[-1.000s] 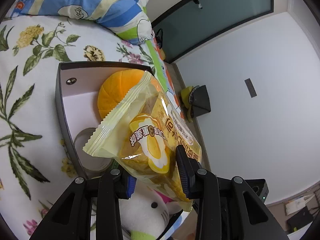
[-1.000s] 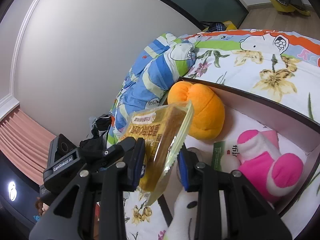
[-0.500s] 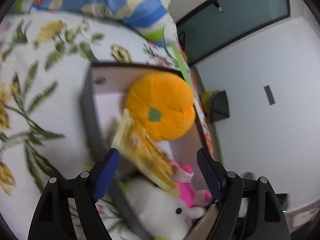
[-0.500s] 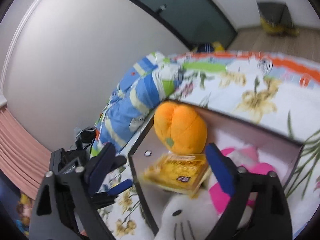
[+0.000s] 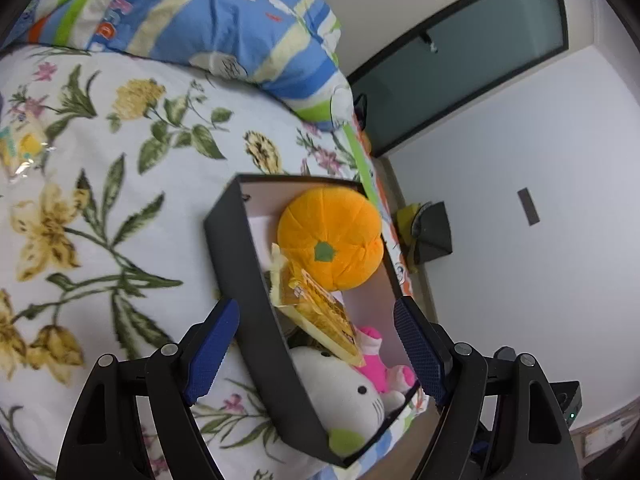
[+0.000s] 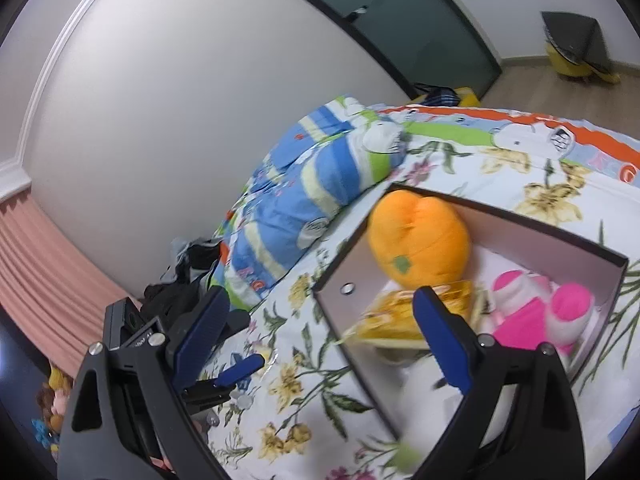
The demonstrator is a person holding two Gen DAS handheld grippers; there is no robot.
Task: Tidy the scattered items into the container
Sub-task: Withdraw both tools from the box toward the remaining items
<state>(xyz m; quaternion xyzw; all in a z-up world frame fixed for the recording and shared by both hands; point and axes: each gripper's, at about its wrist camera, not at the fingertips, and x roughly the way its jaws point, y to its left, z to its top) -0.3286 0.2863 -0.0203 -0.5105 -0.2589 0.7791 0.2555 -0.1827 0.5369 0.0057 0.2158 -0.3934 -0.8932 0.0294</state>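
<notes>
A dark box with a pale inside sits on the flowered bedspread. In it lie an orange plush, a yellow snack bag, a white cat plush and a pink plush. The bag leans against the orange plush, on top of the cat. My left gripper hovers open above the box's near end, nothing between its pads. My right gripper is open too, above the box's corner, with the bag lying loose below and beyond it. A blue finger of the left gripper shows low left.
A blue striped pillow lies beyond the box, close to its far corner. A small clear packet rests on the bedspread at far left. The bed's edge drops off just right of the box, with floor and a wall beyond.
Both grippers were shut on the yellow snack bag above the box. They have opened wide, the bag has dropped into the box, and both have drawn back and risen.
</notes>
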